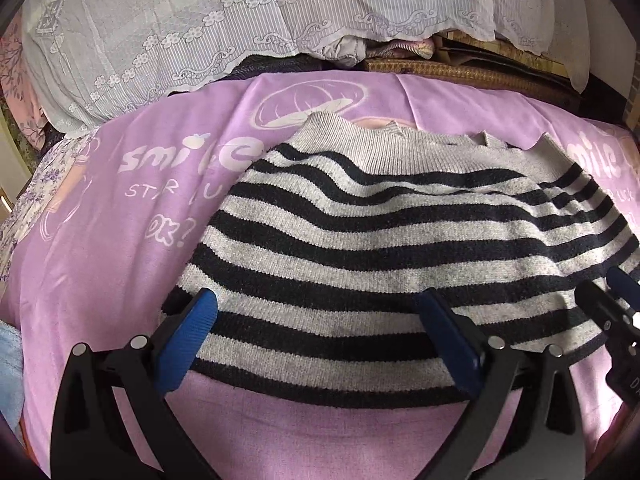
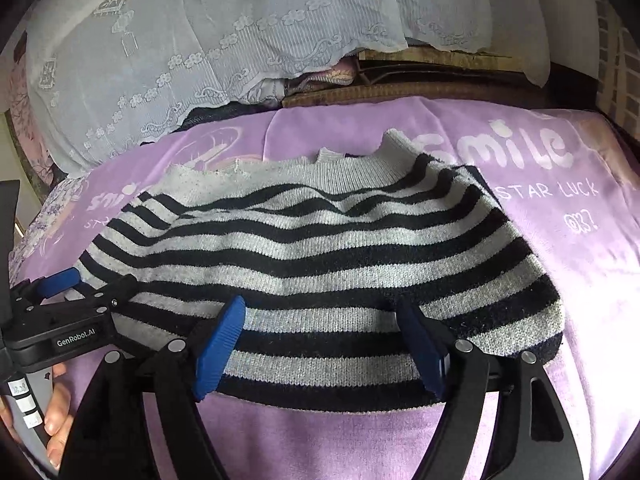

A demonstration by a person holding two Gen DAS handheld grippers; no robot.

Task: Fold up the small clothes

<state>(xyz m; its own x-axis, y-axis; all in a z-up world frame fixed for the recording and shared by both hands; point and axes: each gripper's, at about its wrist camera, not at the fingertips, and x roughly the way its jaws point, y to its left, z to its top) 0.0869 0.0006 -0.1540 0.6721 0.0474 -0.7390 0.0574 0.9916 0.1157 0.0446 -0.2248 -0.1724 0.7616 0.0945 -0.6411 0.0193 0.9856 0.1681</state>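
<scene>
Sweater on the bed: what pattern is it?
The sweater has horizontal black and grey stripes, with a plain grey band along its far edge. The right wrist view shows it best.

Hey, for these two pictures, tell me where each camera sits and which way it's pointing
Left wrist view: on the left gripper, looking forward over the striped sweater on the purple blanket; own open blue fingers show, and the right gripper's tip at right.
Right wrist view: on the right gripper, facing the same way; own open fingers show, plus the left gripper and the person's hand at left.
Shared: sweater, blanket, lace cloth behind.
</scene>
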